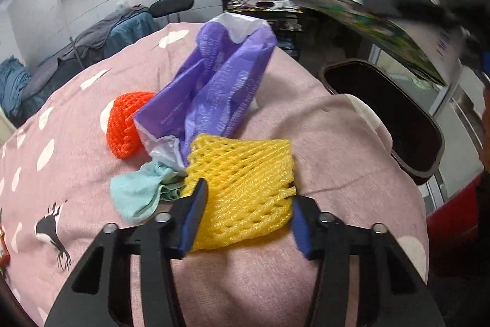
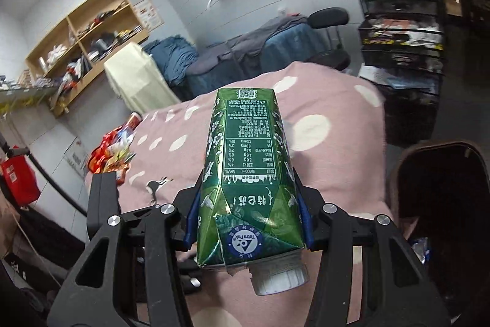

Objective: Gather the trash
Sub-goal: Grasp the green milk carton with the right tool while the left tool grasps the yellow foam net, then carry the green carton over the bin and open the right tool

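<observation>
Two grippers, each at work over a pink, white-spotted table cover (image 1: 76,118).

Left gripper (image 1: 248,212): jaws set on either side of a yellow foam net (image 1: 245,189) at the table's near edge; the left pad touches the net, the right pad stands just beside it, so no firm grip shows.

Touching the net's left side: a pale green cloth (image 1: 137,195).

Behind the net: a purple plastic bag (image 1: 214,85), lying lengthwise toward the far edge.

Left of the bag: an orange foam net (image 1: 125,124), partly under it.

Off the table's right edge: a dark bin (image 1: 379,112), mouth open.

Right gripper (image 2: 249,213): closed on a green milk carton (image 2: 248,170), cap end nearest the camera, held above the table beside the bin (image 2: 441,189).

Far left corner: red snack wrappers (image 2: 113,149).
</observation>
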A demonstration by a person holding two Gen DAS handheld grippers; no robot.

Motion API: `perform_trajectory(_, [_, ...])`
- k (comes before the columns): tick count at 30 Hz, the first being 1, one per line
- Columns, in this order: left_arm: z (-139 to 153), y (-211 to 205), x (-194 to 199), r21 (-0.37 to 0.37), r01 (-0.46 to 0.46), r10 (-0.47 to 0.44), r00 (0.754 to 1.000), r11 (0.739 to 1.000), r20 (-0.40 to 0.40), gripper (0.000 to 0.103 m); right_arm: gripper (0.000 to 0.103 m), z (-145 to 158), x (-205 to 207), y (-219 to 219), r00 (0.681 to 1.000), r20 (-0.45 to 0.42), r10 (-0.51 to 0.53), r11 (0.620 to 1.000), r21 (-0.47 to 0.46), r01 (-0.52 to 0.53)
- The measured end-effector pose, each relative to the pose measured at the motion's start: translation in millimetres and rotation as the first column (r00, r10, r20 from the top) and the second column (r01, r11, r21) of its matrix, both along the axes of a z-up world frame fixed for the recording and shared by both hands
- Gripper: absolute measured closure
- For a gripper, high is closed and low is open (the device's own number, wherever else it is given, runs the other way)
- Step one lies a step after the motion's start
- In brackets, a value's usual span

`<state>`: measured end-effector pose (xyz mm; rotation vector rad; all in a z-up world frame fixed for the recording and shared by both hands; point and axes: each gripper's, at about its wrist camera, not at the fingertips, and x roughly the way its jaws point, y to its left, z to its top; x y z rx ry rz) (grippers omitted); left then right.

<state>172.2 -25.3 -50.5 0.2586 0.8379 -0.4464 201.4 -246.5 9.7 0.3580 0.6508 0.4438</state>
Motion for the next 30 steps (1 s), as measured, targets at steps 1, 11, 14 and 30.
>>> perform_trajectory(1, [0.3, 1.9, 1.3, -0.005, -0.017, 0.017, 1.0, 1.0, 0.001, 0.067, 0.053, -2.5, -4.1, -6.0, 1.0, 0.0, -0.021, 1.0, 0.007, 0.021])
perform_trajectory(11, [21.2, 8.5, -21.3, -0.146, -0.049, 0.056, 0.997, 0.988, 0.043, 0.082, 0.053, -25.6, -29.6, -49.1, 0.987, -0.014, -0.157, 0.987, 0.034, 0.158])
perform_trajectory(14, [32.8, 0.9, -28.2, -0.185, -0.025, 0.04, 0.996, 0.982, 0.076, 0.082, 0.053, -27.4, -38.3, -60.5, 0.98, -0.011, -0.201, 0.979, 0.038, 0.201])
perform_trajectory(30, [54.2, -97.4, -31.5, -0.315, 0.165, -0.146, 0.986, 0.934, 0.085, 0.082, 0.053, -72.4, -36.3, -131.3, 0.869, -0.125, -0.478, 0.877, -0.129, 0.463])
